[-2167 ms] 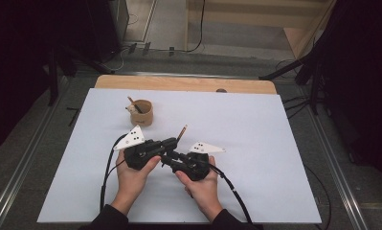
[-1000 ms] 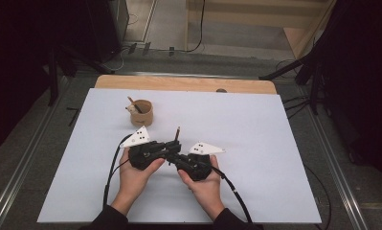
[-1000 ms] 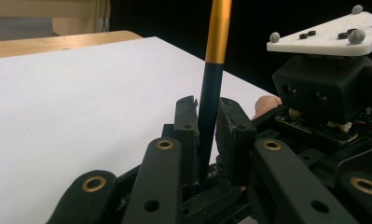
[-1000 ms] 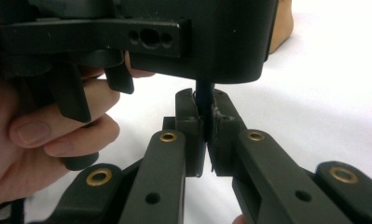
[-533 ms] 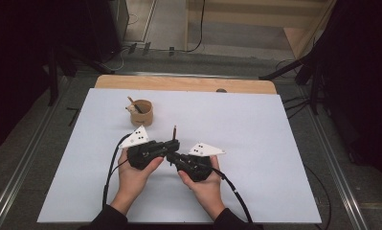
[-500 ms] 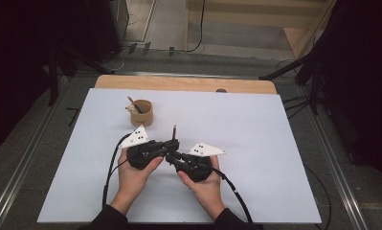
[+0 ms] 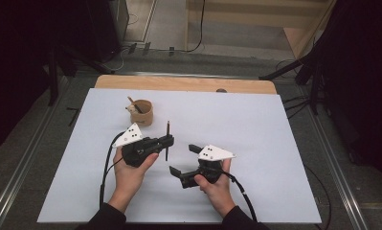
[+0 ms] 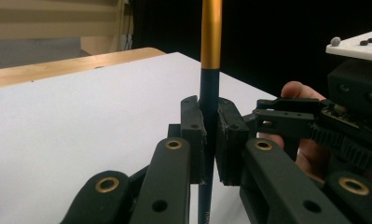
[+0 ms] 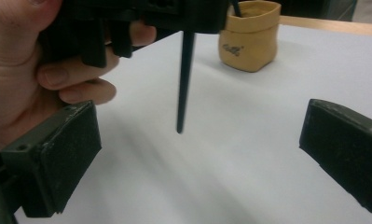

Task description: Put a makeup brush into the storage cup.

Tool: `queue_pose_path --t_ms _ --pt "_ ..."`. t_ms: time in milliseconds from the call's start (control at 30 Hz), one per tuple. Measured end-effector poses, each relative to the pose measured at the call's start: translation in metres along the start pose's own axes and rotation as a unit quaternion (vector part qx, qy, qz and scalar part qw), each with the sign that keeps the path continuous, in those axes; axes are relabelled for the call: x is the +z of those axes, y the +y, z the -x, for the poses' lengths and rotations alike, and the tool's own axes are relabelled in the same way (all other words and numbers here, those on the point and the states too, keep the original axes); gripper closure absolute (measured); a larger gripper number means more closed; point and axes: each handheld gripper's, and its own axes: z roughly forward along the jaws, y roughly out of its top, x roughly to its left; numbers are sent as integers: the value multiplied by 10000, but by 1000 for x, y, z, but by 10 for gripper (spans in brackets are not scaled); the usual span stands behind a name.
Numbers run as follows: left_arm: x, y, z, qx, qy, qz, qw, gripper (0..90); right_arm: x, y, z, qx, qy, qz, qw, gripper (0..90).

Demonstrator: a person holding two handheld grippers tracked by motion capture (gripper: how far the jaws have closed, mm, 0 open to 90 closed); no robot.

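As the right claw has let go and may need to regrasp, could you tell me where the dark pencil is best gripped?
Grip the pencil on its bare lower shaft, below the left claw clamping its middle. It hangs upright above the table, so I would bring the open right claw in level from the side, pads flat on the shaft.

Bright white table (image 7: 284,143), dark surroundings, close fingers (image 9: 58,158) blurred.

A lab or recording rig, by the look of it; a wooden desk (image 7: 184,84) covered with a plain white sheet (image 7: 255,139) stands on a grey floor (image 7: 30,158); cables (image 7: 198,28) trail across it; black drapes (image 7: 30,43) and dark stands (image 7: 303,72) close in the sides.
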Motion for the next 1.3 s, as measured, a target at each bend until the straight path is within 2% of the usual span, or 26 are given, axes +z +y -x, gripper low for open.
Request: queue_pose_path --t_ms 233,567,767,1300 --pt "-4 0 -5 -14 90 20 10000 843 -17 -2 17 -25 -273 80 9996 0" --pt "-11 0 -10 -24 187 68 9998 843 -36 1 33 -70 -578 198 9981 0" --pt "-15 2 -14 -40 249 149 9996 843 -46 1 38 -132 -686 245 9973 0" --pt "-21 4 -22 -65 407 186 9990 843 -72 -2 56 -80 -952 353 9948 0"
